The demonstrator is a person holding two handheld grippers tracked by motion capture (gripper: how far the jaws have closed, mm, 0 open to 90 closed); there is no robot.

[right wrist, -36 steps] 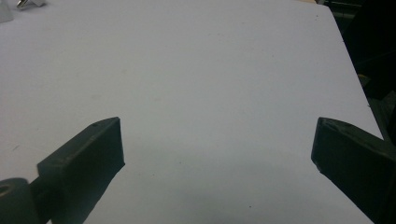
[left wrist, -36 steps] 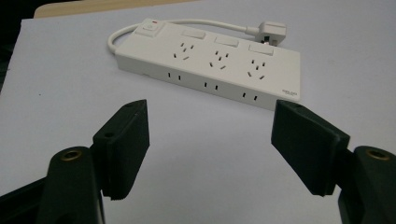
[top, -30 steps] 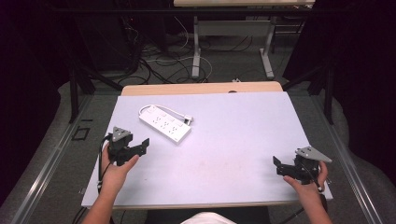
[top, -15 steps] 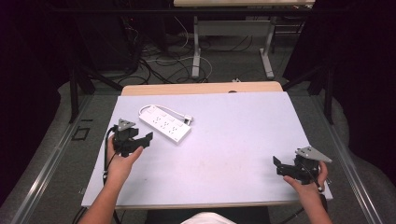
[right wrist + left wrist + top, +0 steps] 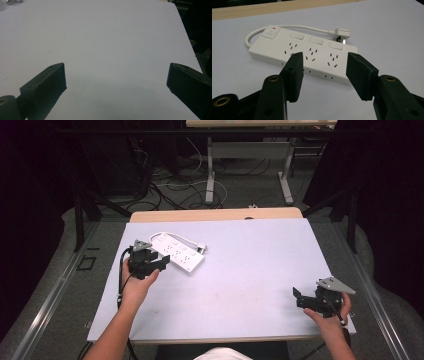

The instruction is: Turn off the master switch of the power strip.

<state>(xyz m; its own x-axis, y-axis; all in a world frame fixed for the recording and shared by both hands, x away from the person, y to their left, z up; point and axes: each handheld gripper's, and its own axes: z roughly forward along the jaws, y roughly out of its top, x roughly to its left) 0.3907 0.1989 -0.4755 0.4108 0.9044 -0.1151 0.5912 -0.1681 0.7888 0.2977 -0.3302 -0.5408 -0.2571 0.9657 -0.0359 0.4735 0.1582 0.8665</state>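
1. The left hand-held gripper (image 5: 150, 262) is held by the left hand (image 5: 135, 282) over the left part of the table (image 5: 250, 270), and its two black jaws are seen well apart, with nothing between them.
2. Just ahead of this hand-held gripper, a white power strip (image 5: 302, 53) is laid flat on the table; in the left gripper view its long front edge is framed between the two jaws, but it is not touched by them.
3. On the power strip, three groups of sockets are seen, each with a flat white button behind it, and a larger switch (image 5: 271, 32) with a small red mark is placed at the end that is to the left of the jaws.
4. A white cord (image 5: 287, 27) is led out from that switch end, curved around behind the strip, and ended in a white plug (image 5: 340, 33), which is laid on the table beyond the strip, ahead and to the right of the jaws.
5. The right hand-held gripper (image 5: 305, 299) is held by the right hand (image 5: 330, 317) near the right front corner of the table, well apart from the power strip.
6. In the right gripper view its jaws are spread very wide over the bare white surface (image 5: 112, 50), and nothing is gripped by them.
7. Beyond the far edge of the table, a strip of pale wood (image 5: 215, 215) is seen, and behind it cables (image 5: 170, 187) are spread on the floor.
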